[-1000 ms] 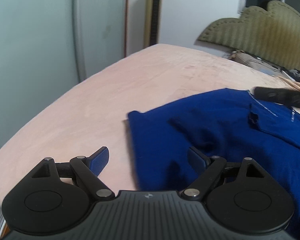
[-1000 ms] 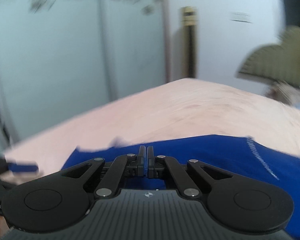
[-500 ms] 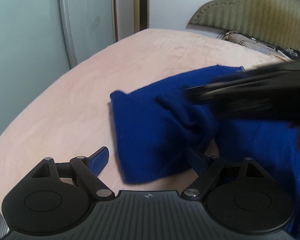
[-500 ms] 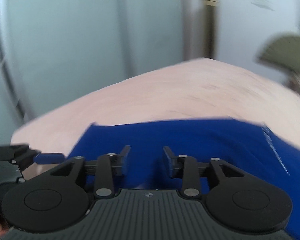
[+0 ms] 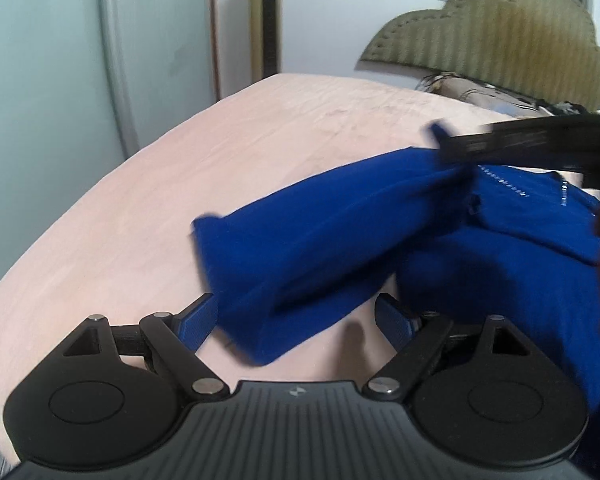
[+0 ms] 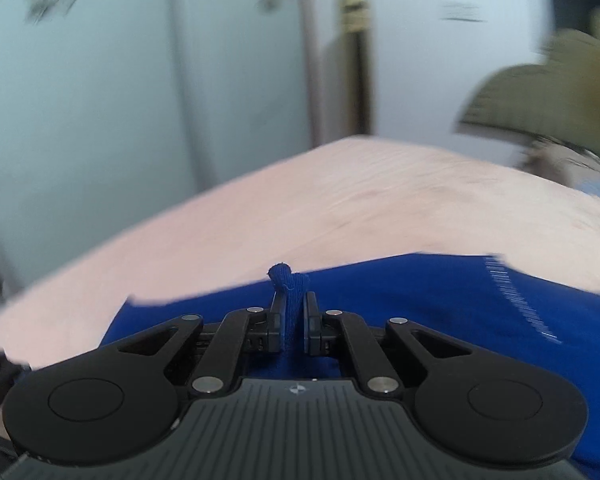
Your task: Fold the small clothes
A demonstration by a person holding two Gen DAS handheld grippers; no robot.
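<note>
Right gripper [image 6: 288, 320]: its jaws have just been closing and now pinch a small tuft of the blue garment [image 6: 420, 304], which stands up between the pads and pokes out beyond the fingertips. Half a second ago these jaws stood apart over flat cloth; the pinch means one edge or corner of the garment is now secured, so a fold can be drawn across. Left gripper [image 5: 296, 320]: jaws wide apart and empty, as they were a second ago. In the left wrist view a sleeve-like flap of the garment [image 5: 300, 256] is lifted off the pink bed cover [image 5: 180, 184] and hangs slanted just ahead of the jaws, its lower end between the two fingers but apparently touching neither pad; blur makes the contact uncertain. Earlier this flap lay flat on the bed. The right tool shows as a dark bar at the flap's upper end, beyond and to the right of the left jaws. Open room: bare bed cover stretches ahead and to the left of both sets of jaws as far as the bed's rounded far edge; the headboard [image 5: 500, 40] and pillows lie far to the right.
</note>
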